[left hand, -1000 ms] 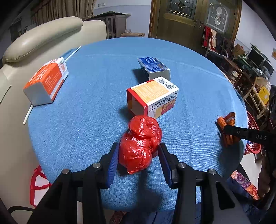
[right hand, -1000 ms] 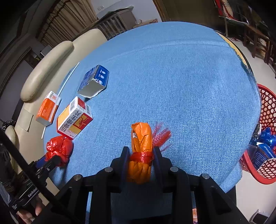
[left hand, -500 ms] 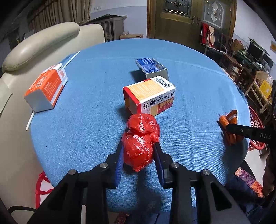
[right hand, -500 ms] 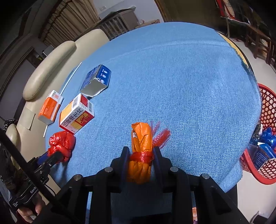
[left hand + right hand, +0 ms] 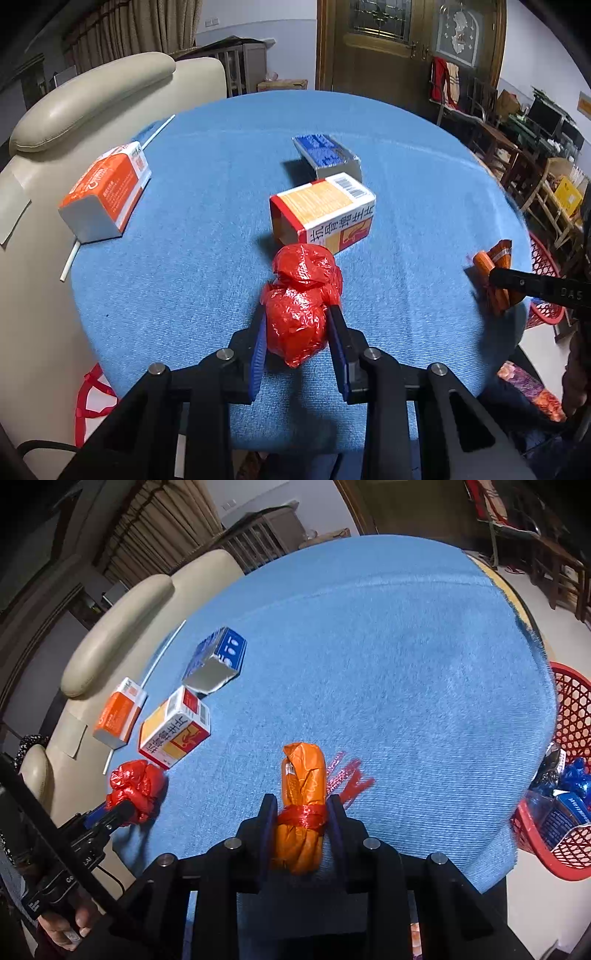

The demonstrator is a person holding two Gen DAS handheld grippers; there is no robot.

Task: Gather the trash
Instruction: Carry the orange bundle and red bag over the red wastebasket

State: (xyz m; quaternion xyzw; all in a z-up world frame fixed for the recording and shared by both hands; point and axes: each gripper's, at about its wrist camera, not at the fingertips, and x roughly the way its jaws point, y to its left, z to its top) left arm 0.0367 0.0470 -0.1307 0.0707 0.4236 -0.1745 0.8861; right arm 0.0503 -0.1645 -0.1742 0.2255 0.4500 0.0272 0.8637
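A crumpled red plastic bag (image 5: 299, 295) lies on the blue-clothed round table (image 5: 192, 258) near its front edge. My left gripper (image 5: 296, 314) is shut on it, both blue pads pressing into its sides. The right wrist view shows the same bag (image 5: 136, 786) at lower left, gripped by the left gripper (image 5: 118, 808). An orange wrapper bundle (image 5: 304, 768), tied with red string, sits between the pads of my right gripper (image 5: 302, 805), which is shut on it. In the left wrist view that bundle (image 5: 493, 258) sits by the table's right edge.
Three cartons lie on the cloth: a yellow and red box (image 5: 325, 210) just behind the bag, a blue box (image 5: 327, 157) farther back, and an orange box (image 5: 107, 192) at left over a white straw (image 5: 70, 262). A red mesh basket (image 5: 572, 709) holding trash stands on the floor at right. A cream chair (image 5: 92, 92) is behind left.
The left jaws have closed in from either side until the pads squeeze the red bag. The right gripper keeps its hold on the orange bundle and has hardly moved.
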